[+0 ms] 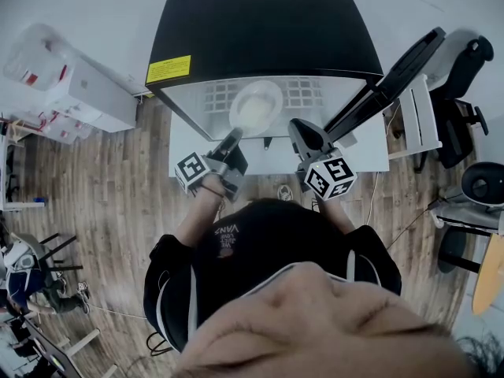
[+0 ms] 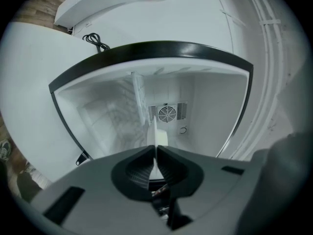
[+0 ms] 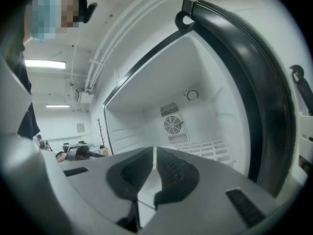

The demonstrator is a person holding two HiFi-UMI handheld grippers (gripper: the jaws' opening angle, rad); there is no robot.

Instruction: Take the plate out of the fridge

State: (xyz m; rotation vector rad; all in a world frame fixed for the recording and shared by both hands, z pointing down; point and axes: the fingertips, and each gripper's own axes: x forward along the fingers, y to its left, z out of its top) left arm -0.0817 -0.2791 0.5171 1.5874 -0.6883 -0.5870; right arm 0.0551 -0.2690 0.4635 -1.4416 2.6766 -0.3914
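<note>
While fridge [image 1: 260, 22] stands open, L tongs [image 1: 234, 137] clamped on rim of white plate [image 1: 256, 105] at fridge mouth, R tongs [image 1: 298, 126] pressed together, holding nothing, just beside plate.

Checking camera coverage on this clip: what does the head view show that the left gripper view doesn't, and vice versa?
Only the head view: the plate's round face, the right claw, the yellow label on the fridge top, the open door. Only the left gripper view: the fan grille on the back wall, a black cable. Both: the open fridge and the left claw shut on the plate's rim.
</note>
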